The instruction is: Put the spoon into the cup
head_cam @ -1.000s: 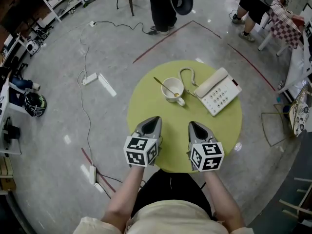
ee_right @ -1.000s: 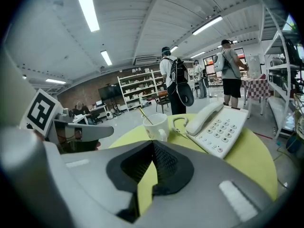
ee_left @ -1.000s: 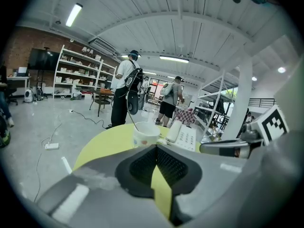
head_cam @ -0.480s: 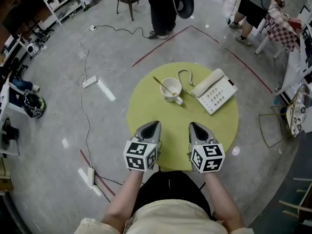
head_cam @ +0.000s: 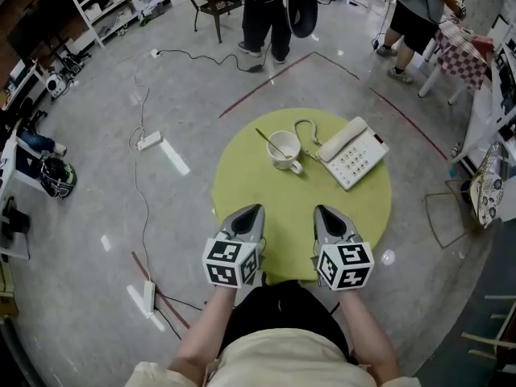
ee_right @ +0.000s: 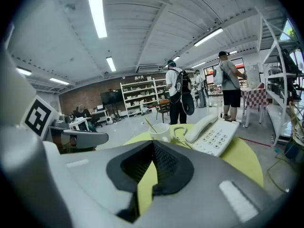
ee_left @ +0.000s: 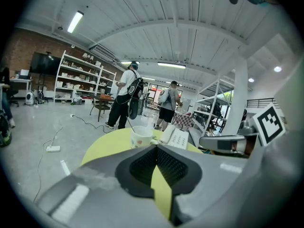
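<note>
A white cup (head_cam: 284, 148) stands at the far side of the round green table (head_cam: 242, 176). The spoon (head_cam: 264, 137) rests inside it, with its handle leaning out to the upper left. My left gripper (head_cam: 252, 210) and right gripper (head_cam: 321, 210) hover side by side over the table's near edge. Both are shut and hold nothing, well short of the cup. In the left gripper view the cup (ee_left: 141, 136) lies straight ahead beyond the left gripper (ee_left: 155, 146), jaws together. In the right gripper view the right gripper (ee_right: 153, 143) points at the cup (ee_right: 160, 131) and spoon (ee_right: 150, 124).
A white desk phone (head_cam: 351, 153) with a curled cord (head_cam: 306, 127) lies right of the cup. On the floor to the left are a power strip (head_cam: 147, 140) and cables. People (head_cam: 270, 6) stand beyond the table, and shelves (head_cam: 97, 6) line the far left.
Both grippers have drawn back slightly toward the table's near edge and stayed shut. The cup, spoon and phone have not moved. The people in the background have shifted.
</note>
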Tool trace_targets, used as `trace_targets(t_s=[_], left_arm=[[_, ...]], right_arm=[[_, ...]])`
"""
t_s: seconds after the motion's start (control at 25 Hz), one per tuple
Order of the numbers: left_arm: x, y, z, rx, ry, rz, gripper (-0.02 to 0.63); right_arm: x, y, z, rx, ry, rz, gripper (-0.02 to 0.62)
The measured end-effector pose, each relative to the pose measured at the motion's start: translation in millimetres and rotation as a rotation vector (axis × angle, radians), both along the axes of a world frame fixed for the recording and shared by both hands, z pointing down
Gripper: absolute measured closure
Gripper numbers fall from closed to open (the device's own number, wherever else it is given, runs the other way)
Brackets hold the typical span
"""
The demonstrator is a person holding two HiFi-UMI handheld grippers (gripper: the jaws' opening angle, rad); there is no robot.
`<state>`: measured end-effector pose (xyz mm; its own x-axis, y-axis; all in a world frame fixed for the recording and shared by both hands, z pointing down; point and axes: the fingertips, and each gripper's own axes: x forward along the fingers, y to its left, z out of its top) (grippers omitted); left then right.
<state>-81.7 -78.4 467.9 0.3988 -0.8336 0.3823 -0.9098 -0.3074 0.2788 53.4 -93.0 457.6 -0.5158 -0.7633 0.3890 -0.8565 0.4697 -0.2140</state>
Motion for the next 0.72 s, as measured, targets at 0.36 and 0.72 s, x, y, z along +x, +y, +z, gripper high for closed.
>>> trace_targets(t_s=[0.36,0.72], left_arm=[[-7,14,-8,0.031,-0.003,0.008,0.604],[-15,24,-11,0.043,-0.01,0.027,0.604]], right_arm=[[-3,17,-18,0.067,-0.017,0.011,0.594],[-17,33,-21,0.108,-0.036,-0.019,0.595]])
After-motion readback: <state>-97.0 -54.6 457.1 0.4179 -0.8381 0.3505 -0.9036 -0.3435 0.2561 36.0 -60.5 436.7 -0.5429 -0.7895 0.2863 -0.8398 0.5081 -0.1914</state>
